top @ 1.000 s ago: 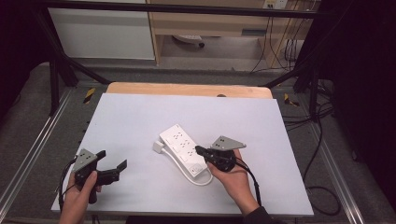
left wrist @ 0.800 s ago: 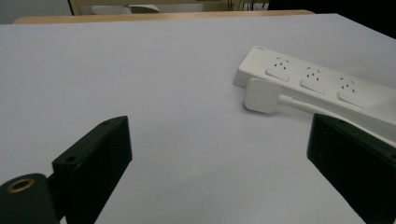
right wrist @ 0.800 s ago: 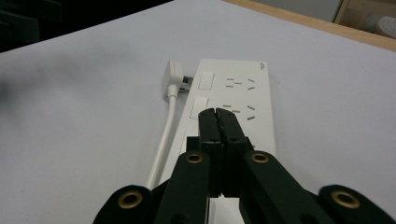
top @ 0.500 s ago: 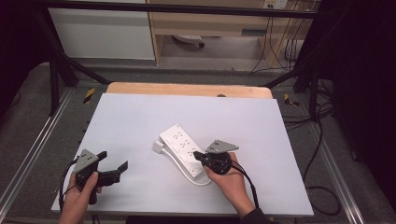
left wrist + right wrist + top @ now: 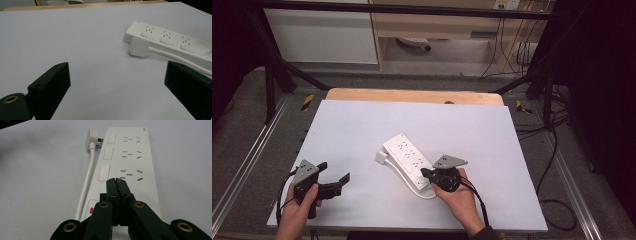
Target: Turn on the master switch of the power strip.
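Resting at the near left corner of the white table top (image 5: 362,125), the left gripper (image 5: 334,181) sits in the person's left hand (image 5: 297,215), its jaws standing wide apart with nothing between them. In the left gripper view those two black jaws frame bare table, and beyond the right-hand jaw lies the white power strip (image 5: 172,40) with its flat white plug (image 5: 139,47) lying just beside its near side; the gripper is well apart from both.

Toward the middle of the table in the high view, the power strip (image 5: 408,161) lies at a slant, one end pointing up and left, the other down and right. Its cord (image 5: 412,185) runs along the left side and loops around the near end, and the plug (image 5: 382,157) rests against the far left end.

At the strip's near right end comes the right gripper (image 5: 424,173), held in the right hand (image 5: 457,200). Its jaws are pressed together with nothing gripped. In the right gripper view the joined tips (image 5: 116,183) sit over the strip's top face, just short of the nearest socket and beside the nearest white rocker switch (image 5: 104,173); whether they touch the plastic I cannot tell. A small red mark (image 5: 91,210) shows on the strip, left of the jaws.
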A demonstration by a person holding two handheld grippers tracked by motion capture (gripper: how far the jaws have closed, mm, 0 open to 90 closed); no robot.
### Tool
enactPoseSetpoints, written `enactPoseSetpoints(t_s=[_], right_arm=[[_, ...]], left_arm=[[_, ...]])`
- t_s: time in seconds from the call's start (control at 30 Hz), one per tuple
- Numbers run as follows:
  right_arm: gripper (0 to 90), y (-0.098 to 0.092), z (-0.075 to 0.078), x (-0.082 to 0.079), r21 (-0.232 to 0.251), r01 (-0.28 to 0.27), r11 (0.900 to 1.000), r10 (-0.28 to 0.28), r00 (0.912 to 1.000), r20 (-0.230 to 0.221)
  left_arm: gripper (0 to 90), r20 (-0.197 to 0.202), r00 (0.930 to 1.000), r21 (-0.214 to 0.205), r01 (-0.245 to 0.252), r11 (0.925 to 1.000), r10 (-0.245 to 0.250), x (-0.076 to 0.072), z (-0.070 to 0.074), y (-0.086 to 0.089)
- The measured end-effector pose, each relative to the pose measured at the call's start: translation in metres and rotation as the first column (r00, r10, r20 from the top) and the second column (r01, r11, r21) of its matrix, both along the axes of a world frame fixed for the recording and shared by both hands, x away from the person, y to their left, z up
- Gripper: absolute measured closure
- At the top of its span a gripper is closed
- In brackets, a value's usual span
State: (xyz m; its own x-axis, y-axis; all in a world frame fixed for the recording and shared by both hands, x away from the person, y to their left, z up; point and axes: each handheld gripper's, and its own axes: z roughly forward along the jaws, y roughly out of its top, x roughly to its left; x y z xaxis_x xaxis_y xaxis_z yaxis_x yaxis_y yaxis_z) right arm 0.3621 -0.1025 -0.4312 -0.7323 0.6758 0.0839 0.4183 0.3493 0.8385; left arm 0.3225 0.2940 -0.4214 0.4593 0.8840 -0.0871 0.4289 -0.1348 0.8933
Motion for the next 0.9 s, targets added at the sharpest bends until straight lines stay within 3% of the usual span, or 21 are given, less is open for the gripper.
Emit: enactPoseSetpoints(t_s=[0.9], right_arm=[[90.0, 0.0062, -0.0079, -0.0069, -0.04, -0.021, 0.999, 0.021, 0.9997, -0.014]], left_arm=[[6.4, 0.003, 1.0, 0.003, -0.001, 1.0, 0.001, 0.0001, 0.0007, 0.001]])
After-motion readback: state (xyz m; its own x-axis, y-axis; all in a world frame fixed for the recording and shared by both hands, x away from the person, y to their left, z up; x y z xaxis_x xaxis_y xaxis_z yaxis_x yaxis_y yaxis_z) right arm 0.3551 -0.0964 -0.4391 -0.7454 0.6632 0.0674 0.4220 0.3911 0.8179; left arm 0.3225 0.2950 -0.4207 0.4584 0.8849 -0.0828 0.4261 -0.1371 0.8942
